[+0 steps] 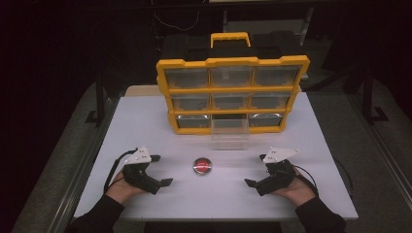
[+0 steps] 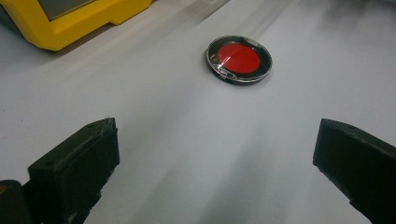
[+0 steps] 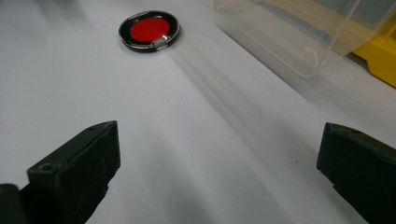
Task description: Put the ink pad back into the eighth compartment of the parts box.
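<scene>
A small round case with a red centre, black rim and clear lid [image 1: 202, 165] lies flat on the white table [image 1: 145, 121], midway between the two hands. My left gripper [image 1: 161, 170] rests on the table to its left, jaws wide open and empty, pointing toward the case [image 2: 239, 59]. My right gripper [image 1: 256, 170] rests to its right, also open and empty, with the case [image 3: 149, 29] ahead of its jaws. A yellow organiser with clear drawers [image 1: 232, 92] stands behind; its bottom middle drawer [image 1: 230, 133] is pulled out toward the case.
The pulled-out clear drawer [image 3: 289, 37] lies just beyond the right gripper's far side. A corner of the yellow organiser [image 2: 74, 21] sits ahead of the left gripper. Table edges run close behind both hands; dark floor surrounds the table.
</scene>
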Motion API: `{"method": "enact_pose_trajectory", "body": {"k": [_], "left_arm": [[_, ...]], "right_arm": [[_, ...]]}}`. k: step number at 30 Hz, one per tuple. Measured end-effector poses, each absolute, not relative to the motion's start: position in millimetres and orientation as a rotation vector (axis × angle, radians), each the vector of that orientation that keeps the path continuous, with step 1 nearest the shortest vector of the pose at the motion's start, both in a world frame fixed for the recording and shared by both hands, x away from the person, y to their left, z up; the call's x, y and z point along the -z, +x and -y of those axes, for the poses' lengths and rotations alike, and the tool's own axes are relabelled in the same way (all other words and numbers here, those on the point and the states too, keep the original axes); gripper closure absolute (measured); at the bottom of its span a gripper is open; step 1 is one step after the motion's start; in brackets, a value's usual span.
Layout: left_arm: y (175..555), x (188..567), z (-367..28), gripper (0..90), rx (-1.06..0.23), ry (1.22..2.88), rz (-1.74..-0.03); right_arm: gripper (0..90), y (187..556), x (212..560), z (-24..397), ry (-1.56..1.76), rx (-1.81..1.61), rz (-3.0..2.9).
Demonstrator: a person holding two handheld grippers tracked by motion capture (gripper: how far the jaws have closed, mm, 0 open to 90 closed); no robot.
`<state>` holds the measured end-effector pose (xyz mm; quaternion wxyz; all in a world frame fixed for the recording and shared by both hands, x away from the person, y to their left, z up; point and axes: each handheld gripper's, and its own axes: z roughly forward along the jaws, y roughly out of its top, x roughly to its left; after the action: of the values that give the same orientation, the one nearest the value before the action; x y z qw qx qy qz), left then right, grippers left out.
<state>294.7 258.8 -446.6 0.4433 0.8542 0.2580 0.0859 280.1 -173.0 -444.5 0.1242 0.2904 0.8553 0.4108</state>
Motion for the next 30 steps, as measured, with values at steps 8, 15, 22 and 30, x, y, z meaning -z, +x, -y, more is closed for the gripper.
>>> {"method": "enact_pose_trajectory", "body": {"k": [8,15,22,30], "left_arm": [[296.7,444.7,-252.9,0.0,-0.202,2.126,-0.617],[300.1,443.9,-249.4,0.0,-0.183,2.124,-0.613],[302.3,440.2,-246.1,0.0,-0.186,2.124,-0.597],[307.5,438.6,-240.0,0.0,-0.172,2.131,-0.588]], "right_arm": [[0.0,279.8,444.6,172.0,0.845,-1.196,-2.497],[0.0,279.7,444.1,171.4,0.838,-1.2,-2.498],[0.0,279.5,443.5,171.2,0.838,-1.203,-2.494],[0.0,279.8,443.7,171.3,0.838,-1.204,-2.496]]}}
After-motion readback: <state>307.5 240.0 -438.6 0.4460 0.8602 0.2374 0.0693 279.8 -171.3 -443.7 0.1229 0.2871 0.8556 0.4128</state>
